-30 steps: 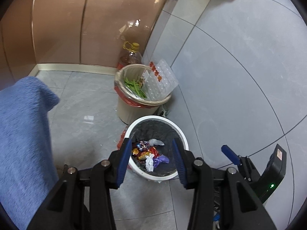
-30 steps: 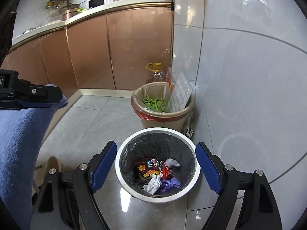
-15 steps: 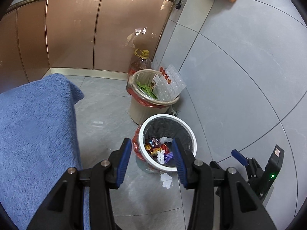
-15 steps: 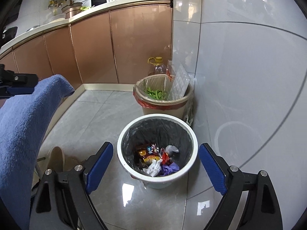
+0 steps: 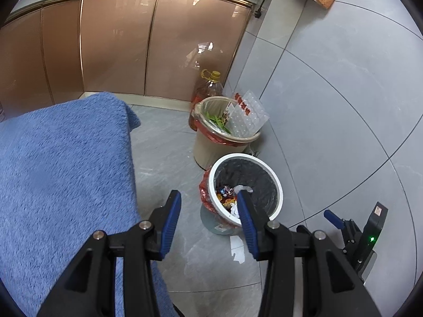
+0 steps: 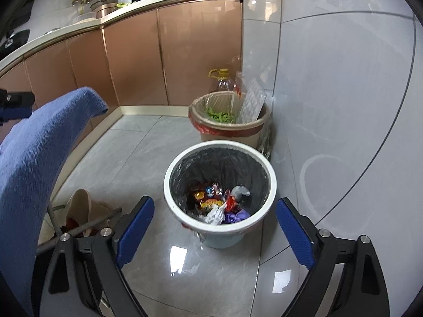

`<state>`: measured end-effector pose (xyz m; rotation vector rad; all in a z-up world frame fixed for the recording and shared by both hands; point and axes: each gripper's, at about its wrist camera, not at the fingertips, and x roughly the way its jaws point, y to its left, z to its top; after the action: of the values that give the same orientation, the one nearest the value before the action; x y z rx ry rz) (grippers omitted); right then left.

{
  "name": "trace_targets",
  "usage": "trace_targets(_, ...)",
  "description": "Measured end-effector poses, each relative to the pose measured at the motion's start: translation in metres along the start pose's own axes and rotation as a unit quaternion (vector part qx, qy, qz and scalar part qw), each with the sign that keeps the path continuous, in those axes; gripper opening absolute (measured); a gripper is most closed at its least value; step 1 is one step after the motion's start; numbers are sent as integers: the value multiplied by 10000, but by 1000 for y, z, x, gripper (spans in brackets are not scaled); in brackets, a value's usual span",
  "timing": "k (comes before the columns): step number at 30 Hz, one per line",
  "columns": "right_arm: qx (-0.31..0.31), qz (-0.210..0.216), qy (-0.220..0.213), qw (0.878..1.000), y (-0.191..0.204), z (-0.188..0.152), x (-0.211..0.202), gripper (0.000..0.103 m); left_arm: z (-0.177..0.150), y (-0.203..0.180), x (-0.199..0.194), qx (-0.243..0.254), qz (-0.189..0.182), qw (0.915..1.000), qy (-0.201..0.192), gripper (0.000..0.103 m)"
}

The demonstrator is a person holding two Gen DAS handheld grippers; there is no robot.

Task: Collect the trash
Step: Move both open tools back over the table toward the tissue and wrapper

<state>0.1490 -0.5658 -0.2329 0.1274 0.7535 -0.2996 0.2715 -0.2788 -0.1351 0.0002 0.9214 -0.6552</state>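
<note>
Hovering empty with jaws just spread wide, the right hand-held gripper (image 6: 214,227) frames the white bin (image 6: 220,148) of wrappers (image 6: 216,200) just ahead and below, while the left hand-held gripper (image 5: 208,220), half apart, should steer clear of the rim.

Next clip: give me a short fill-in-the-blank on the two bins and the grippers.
1. The white bin is lined with a ____ bag.
2. The beige bin holds ____ vegetable scraps.
3. Behind the beige bin stands an oil bottle with a ____ cap.
4. The right gripper, jaws just opening, holds ____.

Missing words: black; green; yellow; nothing
</note>
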Motion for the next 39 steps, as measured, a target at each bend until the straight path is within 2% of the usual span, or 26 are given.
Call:
trace_targets(8, 29, 28, 111, 9999, -1, -35, 2, 97, -14, 12, -8, -145, -28, 9999, 5, 42)
trace_targets(18, 80, 91, 311, 9994, 4, -66, 5, 99, -26, 21, -15, -140, 165, 9998, -45, 42)
trace_targets(26, -3, 97, 161, 9998, 13, -62, -7, 101, -37, 33, -40, -138, 372, 9991, -134, 43)
trace_targets(29, -105, 143, 52, 9998, 22, -56, -14, 102, -42, 38, -54, -134, 482, 9985, -219, 50)
trace_targets(39, -414, 442, -414, 9973, 54, -26, -54, 102, -64, 62, -97, -248, 686, 9966, -377, 51)
